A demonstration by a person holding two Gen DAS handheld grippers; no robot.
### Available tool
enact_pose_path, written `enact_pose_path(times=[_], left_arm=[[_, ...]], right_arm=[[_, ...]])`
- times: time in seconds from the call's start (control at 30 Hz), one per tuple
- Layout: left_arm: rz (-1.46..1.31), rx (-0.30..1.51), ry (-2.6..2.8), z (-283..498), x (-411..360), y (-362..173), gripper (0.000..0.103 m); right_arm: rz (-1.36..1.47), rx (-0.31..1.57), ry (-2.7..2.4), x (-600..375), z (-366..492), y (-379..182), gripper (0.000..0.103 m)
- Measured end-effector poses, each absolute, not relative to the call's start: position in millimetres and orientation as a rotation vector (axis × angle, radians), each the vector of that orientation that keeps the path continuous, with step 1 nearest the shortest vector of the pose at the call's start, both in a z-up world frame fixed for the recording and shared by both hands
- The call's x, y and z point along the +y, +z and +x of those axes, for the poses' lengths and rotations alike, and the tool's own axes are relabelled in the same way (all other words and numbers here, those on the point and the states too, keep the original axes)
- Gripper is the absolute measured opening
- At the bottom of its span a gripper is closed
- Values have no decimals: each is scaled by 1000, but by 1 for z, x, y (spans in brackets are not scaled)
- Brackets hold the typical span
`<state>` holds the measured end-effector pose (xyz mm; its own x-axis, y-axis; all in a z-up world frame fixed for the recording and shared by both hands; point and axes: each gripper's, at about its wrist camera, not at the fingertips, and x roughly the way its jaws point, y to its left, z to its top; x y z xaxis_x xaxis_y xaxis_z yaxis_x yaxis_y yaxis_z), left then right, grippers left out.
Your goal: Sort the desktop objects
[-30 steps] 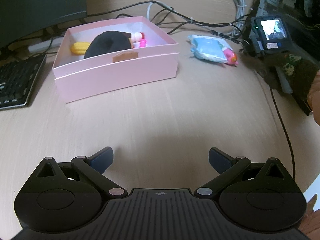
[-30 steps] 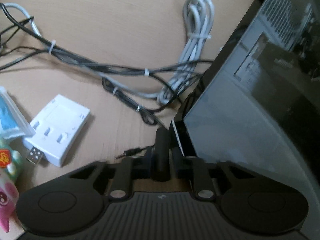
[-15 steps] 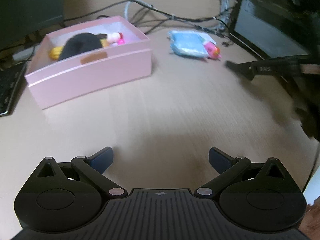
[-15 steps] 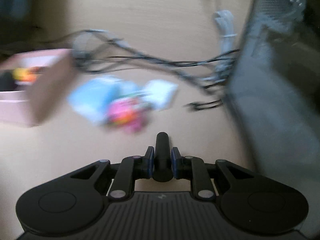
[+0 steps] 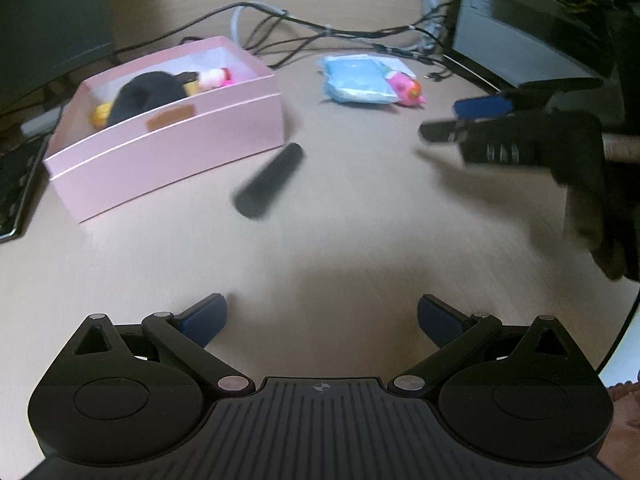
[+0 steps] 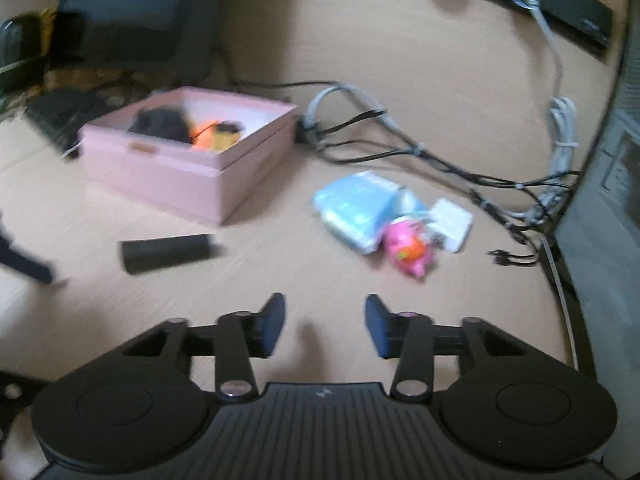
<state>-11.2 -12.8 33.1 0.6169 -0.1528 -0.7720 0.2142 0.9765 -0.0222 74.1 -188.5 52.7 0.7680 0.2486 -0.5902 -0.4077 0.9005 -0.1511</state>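
A black cylinder lies loose on the desk in front of the pink box; it also shows in the right wrist view. The box holds a black item and small toys. A blue packet, a pink toy and a white adapter lie to the right of the box. My left gripper is open and empty near the desk's front. My right gripper is open and empty; it also shows in the left wrist view, right of the cylinder.
Bundled cables run along the back of the desk. A dark computer case stands at the right. A keyboard lies left of the box, under a monitor.
My right gripper swung left from the computer case and opened. The black cylinder it held now lies on the desk beside the pink box. The left gripper pulled back slightly.
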Motion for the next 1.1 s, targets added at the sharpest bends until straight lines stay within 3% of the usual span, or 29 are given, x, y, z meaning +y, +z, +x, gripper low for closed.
enact_pose_path(times=[0.13, 0.37, 0.43, 0.83, 0.87, 0.93, 0.97, 1.0, 1.1], left_arm=[[66, 874, -184, -14, -5, 38, 103], [62, 869, -135, -18, 6, 41, 103], [54, 863, -116, -15, 9, 42, 103], [10, 803, -89, 36, 6, 46, 103], [5, 802, -72, 43, 6, 45, 103], [-3, 797, -34, 55, 6, 43, 103], [-3, 792, -15, 61, 6, 43, 103], [-3, 786, 5, 67, 5, 43, 103], [-1, 769, 54, 81, 1, 42, 103]], right_arm=[[-218, 593, 253, -207, 117, 49, 48], [-360, 574, 186, -202, 166, 24, 50], [-359, 584, 203, -203, 167, 25, 37], [-272, 608, 365, -197, 39, 47, 37], [-246, 620, 390, -196, 29, 47, 41], [-212, 602, 400, -197, 16, 47, 62], [-204, 585, 389, -197, 10, 47, 78], [-192, 570, 362, -201, 7, 48, 85], [-107, 572, 280, -219, 11, 47, 91]])
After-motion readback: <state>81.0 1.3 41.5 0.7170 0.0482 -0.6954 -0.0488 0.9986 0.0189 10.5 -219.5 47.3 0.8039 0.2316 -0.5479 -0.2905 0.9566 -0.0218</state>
